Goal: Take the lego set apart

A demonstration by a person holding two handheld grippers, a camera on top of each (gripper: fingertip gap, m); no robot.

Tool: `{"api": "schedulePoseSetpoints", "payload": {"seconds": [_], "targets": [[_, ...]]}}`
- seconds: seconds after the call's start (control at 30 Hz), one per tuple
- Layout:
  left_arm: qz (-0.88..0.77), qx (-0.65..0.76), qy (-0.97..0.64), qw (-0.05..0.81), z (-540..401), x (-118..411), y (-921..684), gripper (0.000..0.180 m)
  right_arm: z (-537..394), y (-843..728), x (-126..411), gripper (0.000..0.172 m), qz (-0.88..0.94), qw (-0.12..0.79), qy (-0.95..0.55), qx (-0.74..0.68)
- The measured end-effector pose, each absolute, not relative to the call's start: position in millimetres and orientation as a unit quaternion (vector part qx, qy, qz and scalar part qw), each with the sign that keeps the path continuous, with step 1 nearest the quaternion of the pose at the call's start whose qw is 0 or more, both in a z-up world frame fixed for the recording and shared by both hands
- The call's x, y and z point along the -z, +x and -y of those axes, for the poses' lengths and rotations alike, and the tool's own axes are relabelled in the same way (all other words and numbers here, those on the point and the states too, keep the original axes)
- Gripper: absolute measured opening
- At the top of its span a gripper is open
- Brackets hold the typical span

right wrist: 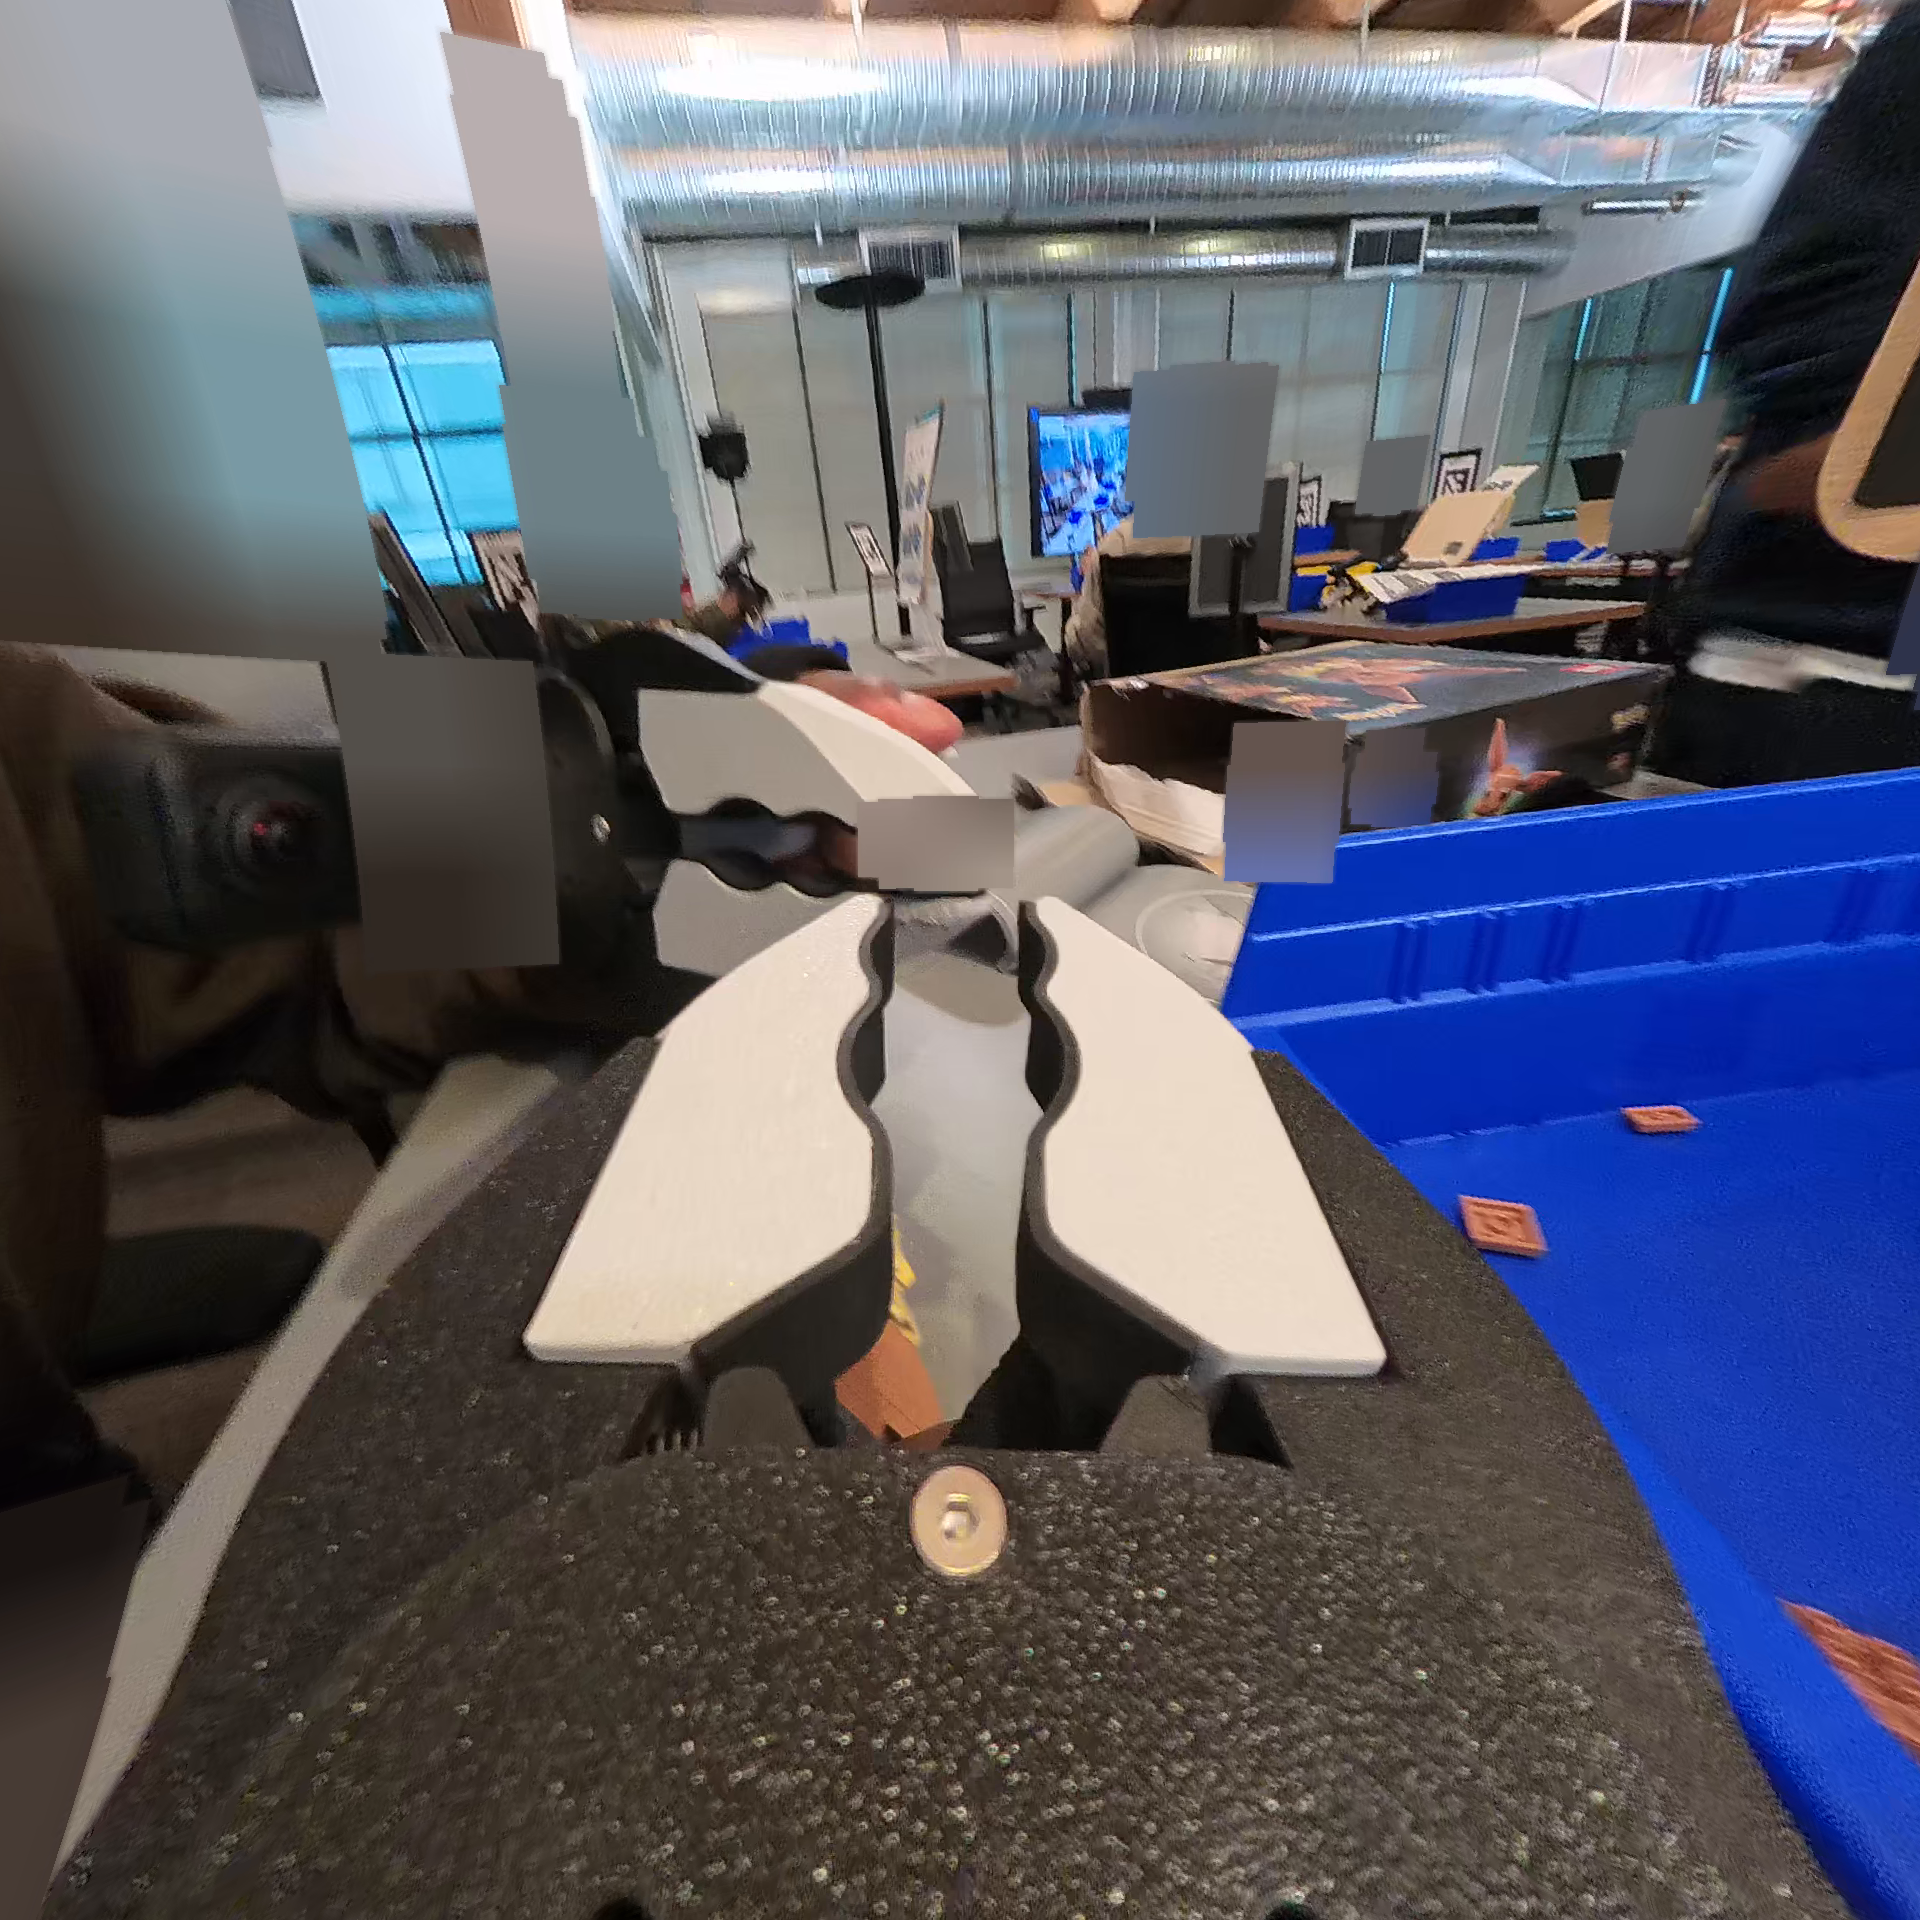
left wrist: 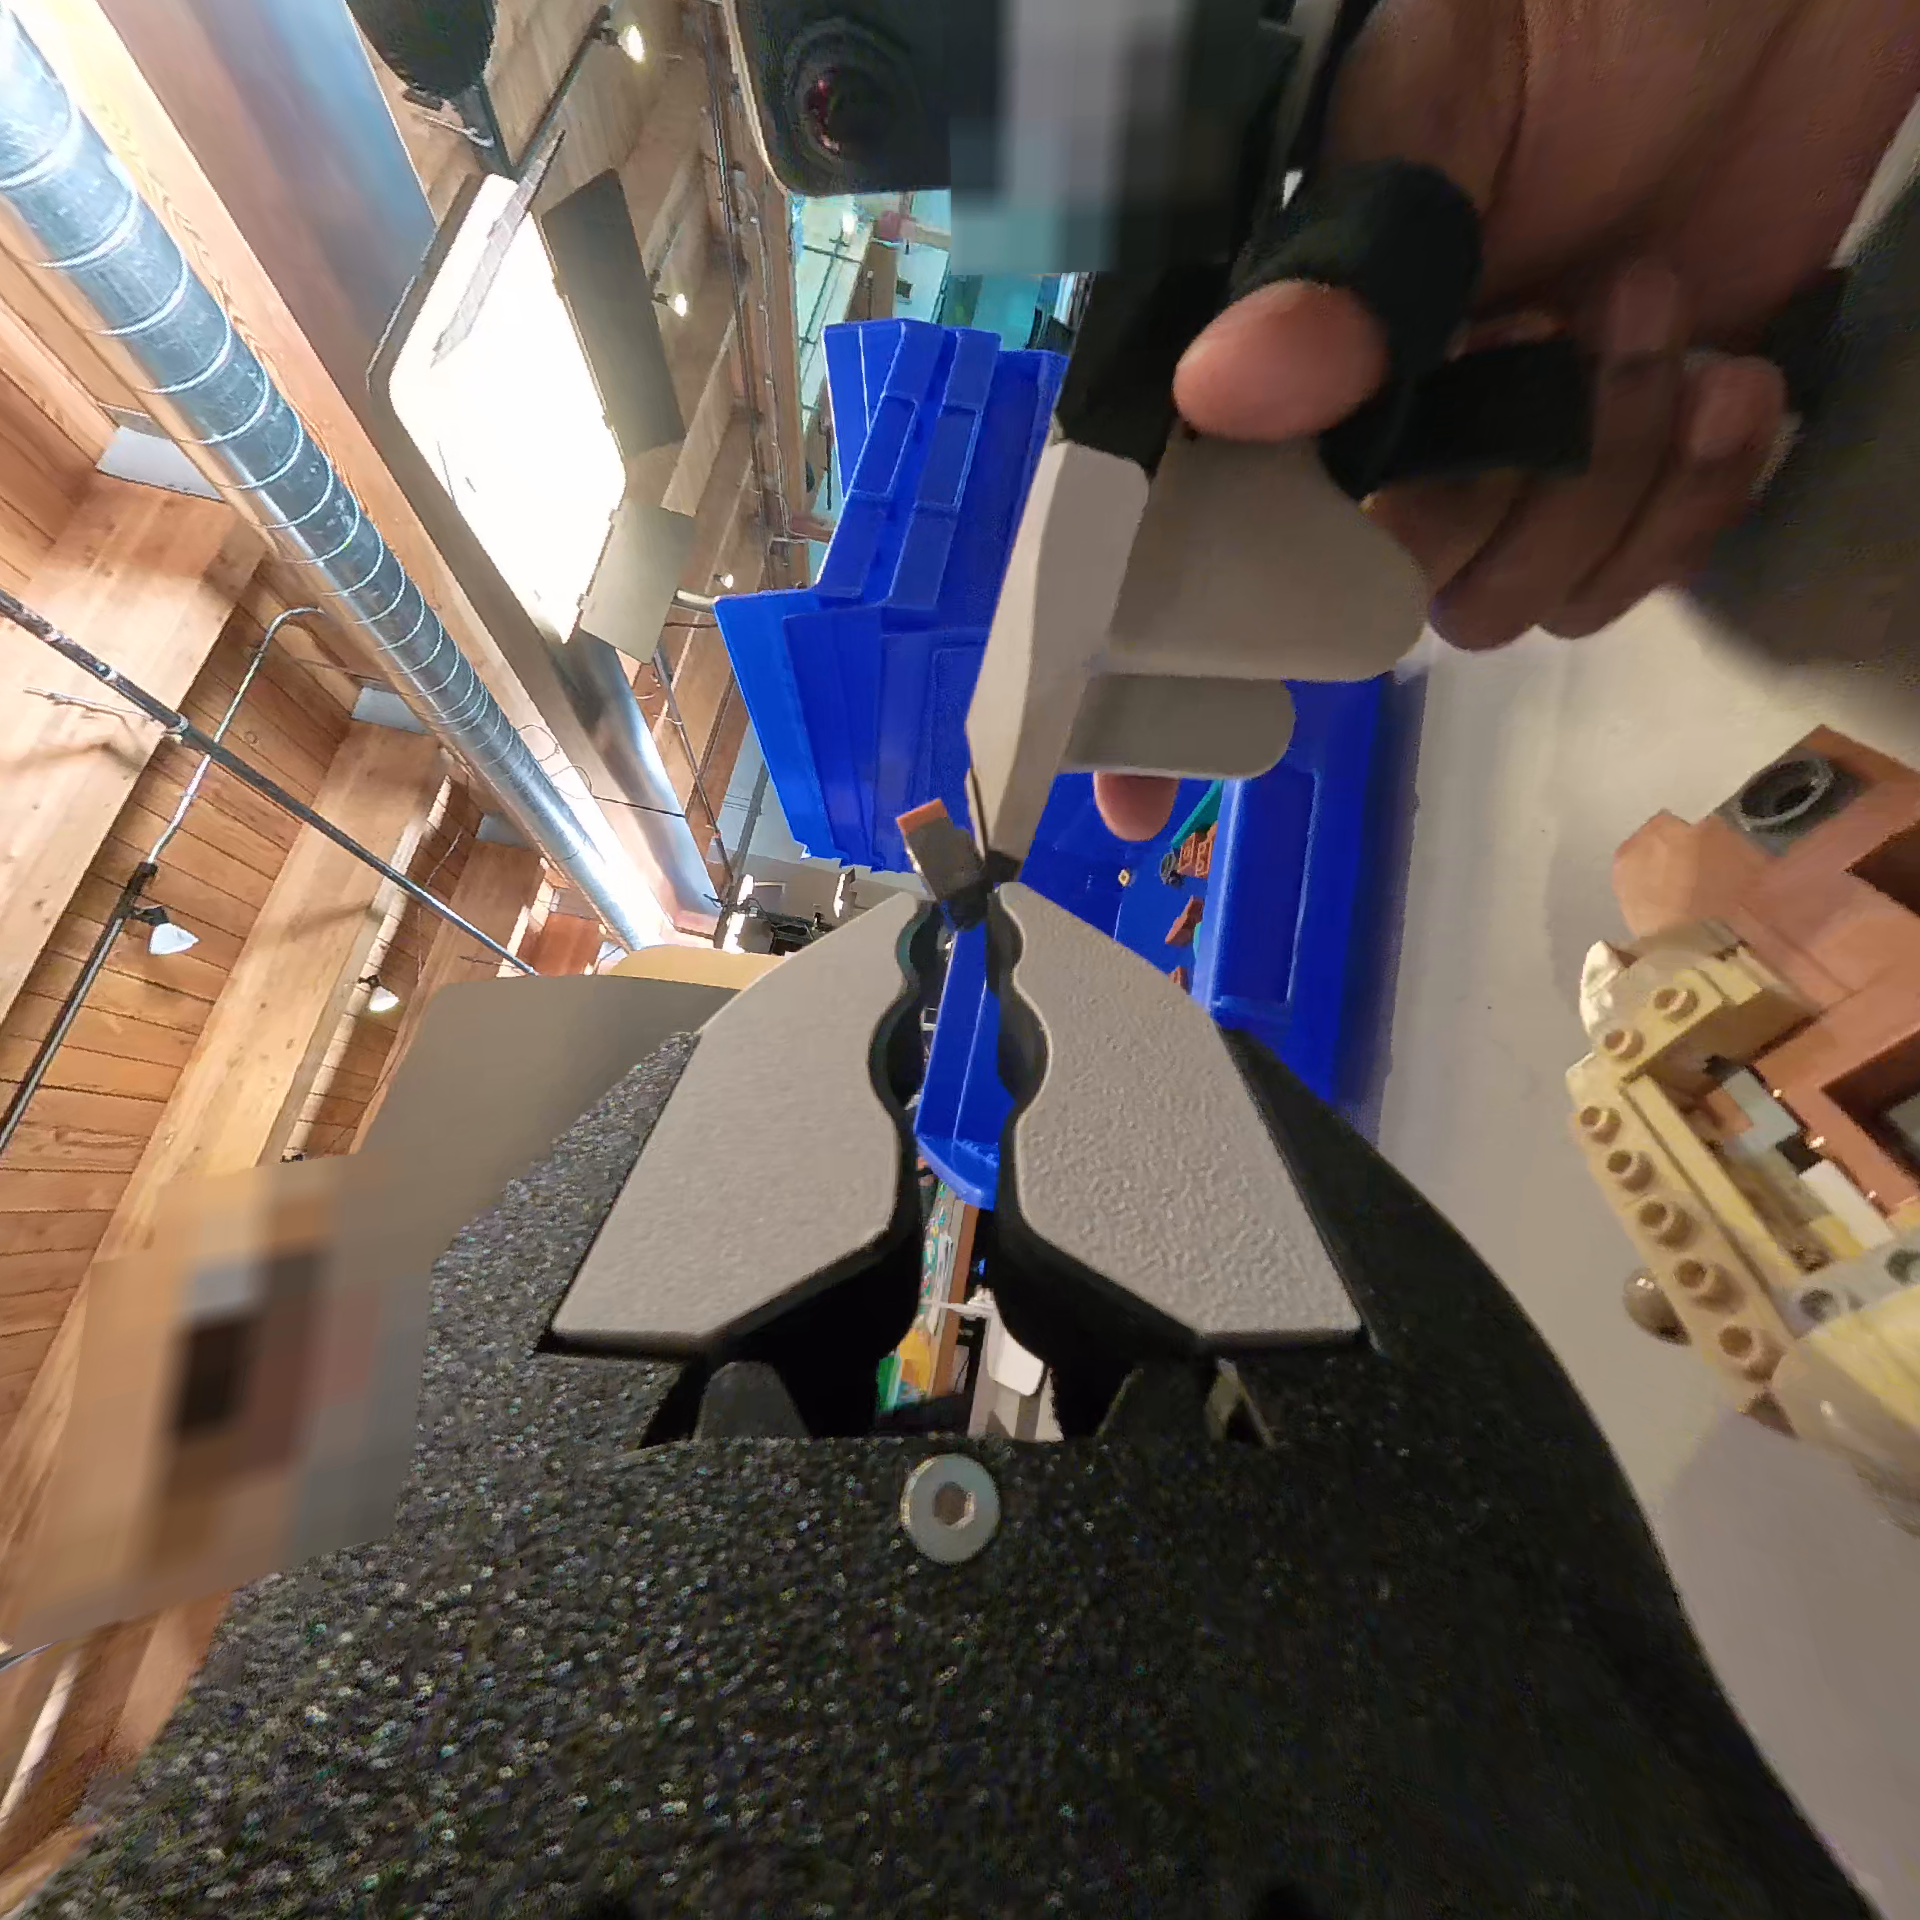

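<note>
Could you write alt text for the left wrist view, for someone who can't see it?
The left gripper pinches a small grey piece with an orange end at its fingertips. The right gripper, held in a hand, touches it from above. Behind are blue bins; a brick model stands right.

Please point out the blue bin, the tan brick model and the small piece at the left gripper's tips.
Blue bin (right wrist: 1558,935): right wrist view, on its ribbed outer wall.
Tan brick model (left wrist: 1662,1174): left wrist view, on its studded edge.
Small piece (left wrist: 940,857): left wrist view, on its grey face.
</note>
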State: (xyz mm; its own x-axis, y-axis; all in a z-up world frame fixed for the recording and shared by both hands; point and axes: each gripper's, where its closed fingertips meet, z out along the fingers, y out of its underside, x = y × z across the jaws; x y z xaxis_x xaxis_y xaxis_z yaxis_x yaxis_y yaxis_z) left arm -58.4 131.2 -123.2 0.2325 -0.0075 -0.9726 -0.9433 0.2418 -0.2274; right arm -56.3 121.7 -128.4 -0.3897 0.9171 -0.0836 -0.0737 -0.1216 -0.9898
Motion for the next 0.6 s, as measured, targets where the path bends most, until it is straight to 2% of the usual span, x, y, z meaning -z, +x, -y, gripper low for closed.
{"api": "schedulePoseSetpoints", "payload": {"seconds": [0.13, 0.37, 0.5, 0.6], "targets": [[-0.517, -0.393, -0.477, 0.592, -129.1, 128.5, -62.1, 0.008, -128.4, -53.4, 127.9, 0.025, 0.553, 0.394, -0.39, -0.622], [-0.57, -0.4, -0.45, 0.56, -124.8, 142.2, -55.9, 0.007, -117.2, -52.0, 140.3, 0.028, 0.599, 0.351, -0.386, -0.607], [-0.578, -0.396, -0.444, 0.559, -123.4, 144.0, -53.2, 0.008, -110.0, -50.9, 146.4, 0.016, 0.617, 0.332, -0.382, -0.602], [-0.57, -0.38, -0.456, 0.568, -125.4, 145.2, -54.1, 0.008, -111.4, -51.7, 147.1, 0.016, 0.619, 0.348, -0.381, -0.592]]}}
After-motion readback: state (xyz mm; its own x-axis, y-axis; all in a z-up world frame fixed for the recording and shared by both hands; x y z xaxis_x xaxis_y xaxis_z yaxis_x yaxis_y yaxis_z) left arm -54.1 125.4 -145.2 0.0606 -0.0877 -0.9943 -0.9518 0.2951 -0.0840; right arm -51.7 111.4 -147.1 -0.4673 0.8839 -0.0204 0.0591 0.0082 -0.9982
